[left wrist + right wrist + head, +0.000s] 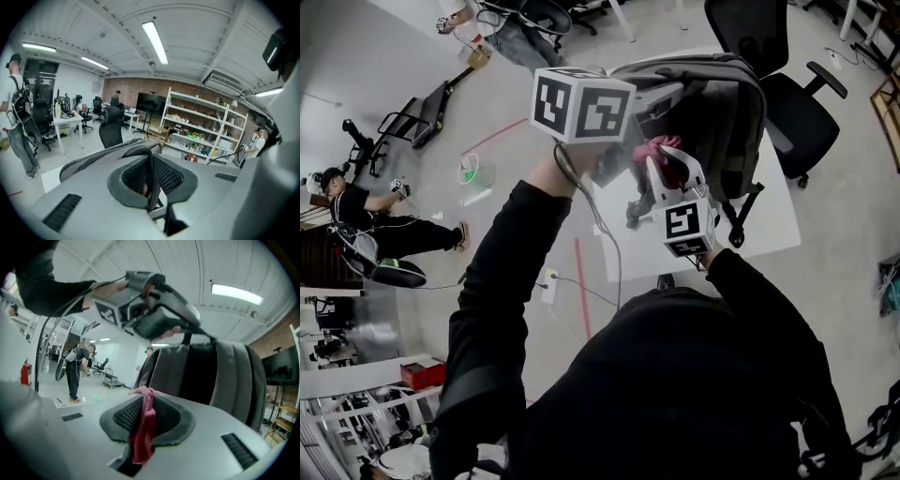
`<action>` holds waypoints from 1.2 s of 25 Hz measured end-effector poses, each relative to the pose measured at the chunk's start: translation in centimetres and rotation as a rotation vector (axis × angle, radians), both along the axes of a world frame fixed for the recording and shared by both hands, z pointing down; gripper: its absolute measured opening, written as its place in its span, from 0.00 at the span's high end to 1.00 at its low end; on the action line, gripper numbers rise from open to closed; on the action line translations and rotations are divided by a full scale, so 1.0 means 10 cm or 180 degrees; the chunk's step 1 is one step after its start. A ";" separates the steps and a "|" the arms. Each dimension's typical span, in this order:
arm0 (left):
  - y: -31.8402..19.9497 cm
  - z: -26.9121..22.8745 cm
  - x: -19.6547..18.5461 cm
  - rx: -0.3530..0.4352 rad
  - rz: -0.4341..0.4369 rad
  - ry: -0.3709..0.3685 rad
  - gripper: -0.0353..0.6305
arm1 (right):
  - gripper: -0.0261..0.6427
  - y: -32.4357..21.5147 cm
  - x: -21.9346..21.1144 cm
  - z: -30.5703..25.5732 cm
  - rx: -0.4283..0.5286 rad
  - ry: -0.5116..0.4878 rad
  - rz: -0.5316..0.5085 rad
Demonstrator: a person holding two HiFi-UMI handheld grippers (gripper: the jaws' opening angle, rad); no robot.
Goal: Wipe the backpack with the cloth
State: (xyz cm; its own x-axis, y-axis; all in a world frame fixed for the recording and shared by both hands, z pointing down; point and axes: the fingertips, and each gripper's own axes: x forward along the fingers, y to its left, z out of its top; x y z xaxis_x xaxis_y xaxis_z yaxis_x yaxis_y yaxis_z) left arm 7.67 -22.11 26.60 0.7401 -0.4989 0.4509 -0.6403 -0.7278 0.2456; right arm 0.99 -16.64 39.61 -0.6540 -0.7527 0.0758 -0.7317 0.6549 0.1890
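Left gripper (151,187) held high, jaws shut on the backpack strap (151,161); right gripper (143,425) level, jaws pinching the cloth (142,448).

White table (773,223), black office chair (794,98), pale floor (384,66); brick wall (129,89), shelving (201,119).

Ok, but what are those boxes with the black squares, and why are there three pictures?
Those boxes sit on two grabbing tools that a person holds, one in each hand. One picture comes from a camera on the person's head, looking down. The other two come from cameras riding on the tools. The left gripper has its fingers shut on the top strap of the grey backpack, which stands on the white table. The right gripper pinches a red cloth close to the backpack, ready for wiping.
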 end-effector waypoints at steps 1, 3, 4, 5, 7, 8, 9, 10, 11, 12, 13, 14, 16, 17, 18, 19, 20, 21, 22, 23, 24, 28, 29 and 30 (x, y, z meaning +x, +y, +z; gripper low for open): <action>0.02 -0.01 -0.02 0.0010 -0.0022 0.0121 0.89 | 0.85 0.07 -0.03 0.18 -0.0153 0.0069 -0.0028; 0.01 -0.09 -0.08 0.0001 -0.0044 0.0369 0.89 | 0.85 0.16 -0.11 0.49 -0.0439 0.0201 -0.0064; 0.00 -0.12 -0.11 0.0009 -0.0044 0.0466 0.89 | 0.85 0.18 -0.15 0.64 -0.0547 0.0259 -0.0073; -0.03 -0.14 -0.13 0.0033 -0.0039 0.0538 0.89 | 0.85 0.18 -0.20 0.81 -0.0633 0.0311 -0.0082; -0.05 -0.13 -0.13 0.0106 -0.0017 0.0633 0.89 | 0.85 0.19 -0.27 1.18 -0.0803 0.0411 -0.0105; -0.05 -0.12 -0.12 0.0144 -0.0006 0.0667 0.89 | 0.85 0.22 -0.30 1.37 -0.0914 0.0468 -0.0121; -0.04 -0.12 -0.11 0.0185 0.0004 0.0689 0.89 | 0.85 0.27 -0.35 1.55 -0.1045 0.0534 -0.0144; -0.02 -0.12 -0.10 0.0235 0.0013 0.0695 0.89 | 0.85 0.34 -0.41 1.73 -0.1198 0.0612 -0.0183; 0.00 -0.12 -0.10 0.0299 0.0023 0.0683 0.89 | 0.85 0.43 -0.49 1.91 -0.1384 0.0705 -0.0261; 0.03 -0.13 -0.11 0.0372 0.0032 0.0660 0.89 | 0.85 0.55 -0.60 2.09 -0.1619 0.0818 -0.0400; 0.05 -0.15 -0.13 0.0438 0.0040 0.0642 0.89 | 0.85 0.71 -0.73 2.26 -0.1899 0.0941 -0.0603; 0.07 -0.17 -0.15 0.0481 0.0046 0.0639 0.89 | 0.85 0.88 -0.86 2.39 -0.2174 0.1049 -0.0829; 0.06 -0.18 -0.15 0.0496 0.0050 0.0672 0.89 | 0.85 1.10 -1.01 2.50 -0.2468 0.1125 -0.1111; 0.04 -0.17 -0.13 0.0490 0.0056 0.0702 0.89 | 0.85 1.11 -1.01 2.50 -0.2492 0.1086 -0.1116; 0.01 -0.15 -0.11 0.0491 0.0070 0.0747 0.89 | 0.85 1.04 -0.96 2.48 -0.2487 0.1008 -0.1051; -0.02 -0.15 -0.09 0.0507 0.0091 0.0816 0.89 | 0.85 0.93 -0.87 2.44 -0.2477 0.0913 -0.0941; -0.06 -0.15 -0.08 0.0533 0.0113 0.0909 0.89 | 0.85 0.80 -0.75 2.38 -0.2462 0.0828 -0.0810; -0.12 -0.16 -0.07 0.0561 0.0125 0.1018 0.89 | 0.85 0.65 -0.59 2.30 -0.2434 0.0764 -0.0681; -0.17 -0.16 -0.07 0.0584 0.0120 0.1133 0.89 | 0.85 0.53 -0.41 2.22 -0.2395 0.0715 -0.0565; -0.23 -0.18 -0.06 0.0606 0.0098 0.1242 0.89 | 0.85 0.43 -0.21 2.12 -0.2346 0.0674 -0.0463; -0.28 -0.20 -0.06 0.0626 0.0063 0.1337 0.89 | 0.85 0.36 0.01 2.02 -0.2289 0.0641 -0.0363; -0.37 -0.37 0.04 0.0740 0.0001 0.1489 0.89 | 0.85 0.14 0.85 1.53 -0.2030 0.0561 0.0193; -0.38 -0.42 0.12 0.0781 0.0034 0.1474 0.89 | 0.85 0.02 1.05 1.37 -0.1930 0.0518 0.0364; -0.39 -0.48 0.22 0.0818 0.0083 0.1449 0.89 | 0.85 -0.13 1.22 1.16 -0.1793 0.0452 0.0520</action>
